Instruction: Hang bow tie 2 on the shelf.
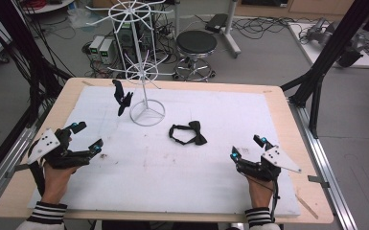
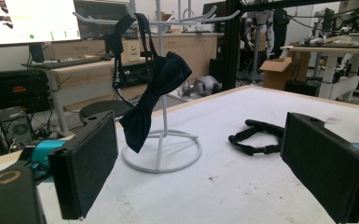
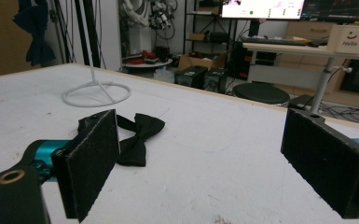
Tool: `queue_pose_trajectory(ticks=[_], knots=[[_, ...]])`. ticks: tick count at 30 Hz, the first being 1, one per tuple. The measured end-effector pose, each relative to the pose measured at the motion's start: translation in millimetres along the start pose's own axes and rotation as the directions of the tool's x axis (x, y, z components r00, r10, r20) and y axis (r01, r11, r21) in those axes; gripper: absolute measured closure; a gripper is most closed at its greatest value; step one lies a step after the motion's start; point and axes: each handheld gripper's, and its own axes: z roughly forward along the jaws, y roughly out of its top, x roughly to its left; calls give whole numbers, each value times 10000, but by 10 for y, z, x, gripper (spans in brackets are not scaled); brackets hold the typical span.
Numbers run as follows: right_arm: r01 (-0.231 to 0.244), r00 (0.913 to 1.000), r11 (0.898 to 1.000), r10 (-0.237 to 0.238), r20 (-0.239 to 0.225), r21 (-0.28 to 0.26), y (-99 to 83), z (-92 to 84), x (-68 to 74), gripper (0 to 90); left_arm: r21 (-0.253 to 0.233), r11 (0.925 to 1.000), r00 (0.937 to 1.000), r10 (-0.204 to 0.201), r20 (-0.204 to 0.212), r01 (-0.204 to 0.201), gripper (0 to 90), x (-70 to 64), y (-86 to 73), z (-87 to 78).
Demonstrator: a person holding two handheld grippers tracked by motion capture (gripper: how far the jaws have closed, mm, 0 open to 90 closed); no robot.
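The right gripper point(image 1: 248, 148) hangs low over the near right part of the white mat point(image 1: 211, 182), its jaws spread wide with nothing between them. In the right gripper view the two black pads point(image 3: 93, 163) frame bare mat. Just ahead of this gripper and a little toward its left jaw lies a black bow tie point(image 3: 133, 135), flat on the mat with its strap looped behind it; in the high view the same bow tie point(image 1: 189, 133) sits near the middle of the mat, apart from both grippers.

The left gripper point(image 1: 87, 135) is held over the near left edge of the mat, jaws likewise wide apart and empty. Ahead of it, between its pads point(image 2: 86, 165) in the left gripper view, stands the white wire stand point(image 2: 161, 149), its round base resting on the mat. A second, dark blue bow tie point(image 2: 156, 95) hangs by its strap from one of the stand's arms, dangling beside the upright pole and clear of the mat. Farther beyond the table's far edge stands a black round stool point(image 1: 196, 45).
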Motion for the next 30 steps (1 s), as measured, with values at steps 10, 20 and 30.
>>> queue_pose_trajectory(ticks=[10, 20, 30], knots=[[235, 9979, 9969, -188, -619, 754, 333, 237, 11, 109, 108, 9998, 9999, 136, 19, -137, 116, -9, -12, 17], [393, 9941, 9770, -170, -1069, 2095, 508, 509, 41, 109, 187, 9995, 9997, 236, -47, -235, 116, 13, -36, -18], [441, 9891, 9540, 1, -1471, 2967, 674, 764, 85, 109, 162, 9996, 9998, 210, -24, -210, 116, 7, -58, -12]])
